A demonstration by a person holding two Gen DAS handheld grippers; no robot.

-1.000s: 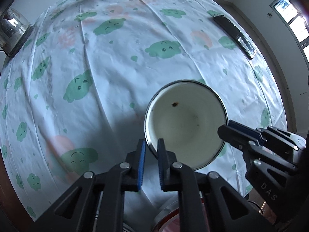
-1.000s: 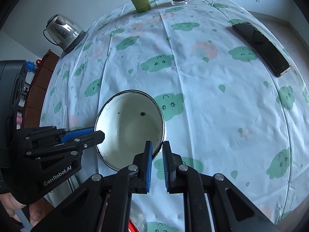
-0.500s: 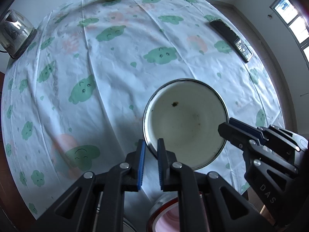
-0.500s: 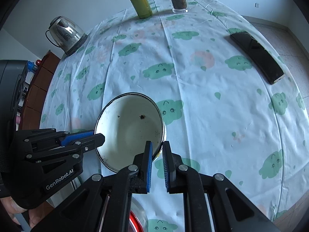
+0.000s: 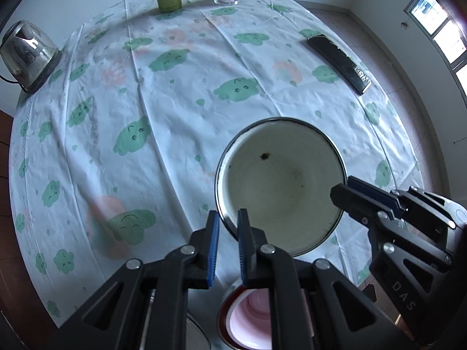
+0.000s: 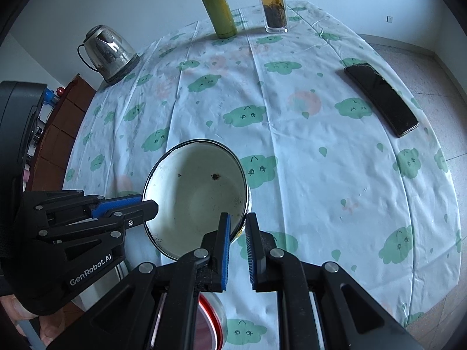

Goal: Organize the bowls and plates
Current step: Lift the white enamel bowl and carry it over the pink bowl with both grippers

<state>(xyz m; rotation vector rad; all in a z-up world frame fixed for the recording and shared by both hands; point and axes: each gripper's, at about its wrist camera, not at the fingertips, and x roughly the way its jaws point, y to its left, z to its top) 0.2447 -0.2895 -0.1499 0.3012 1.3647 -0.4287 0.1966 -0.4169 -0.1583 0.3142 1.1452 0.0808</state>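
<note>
Raised since the earlier frames: white enamel bowl (image 5: 281,188), with both grippers, now higher above the cloud-print tablecloth (image 5: 163,110), more of the far table in view. Bowl held clear of the cloth, rim pinched on opposite sides. Left gripper (image 5: 227,227) clamped on the near-left rim, pointing steeply down. Right gripper (image 6: 238,227) clamped on the near-right rim, less steeply. Pink-lined bowl (image 5: 251,318) sat below. Step: carrying; next likely calls for level lowering into a stack.

Pink-lined bowl (image 5: 251,318) mostly behind left gripper arms, btm edge cutting it; kettle (image 5: 24,55) cropped at left.
</note>
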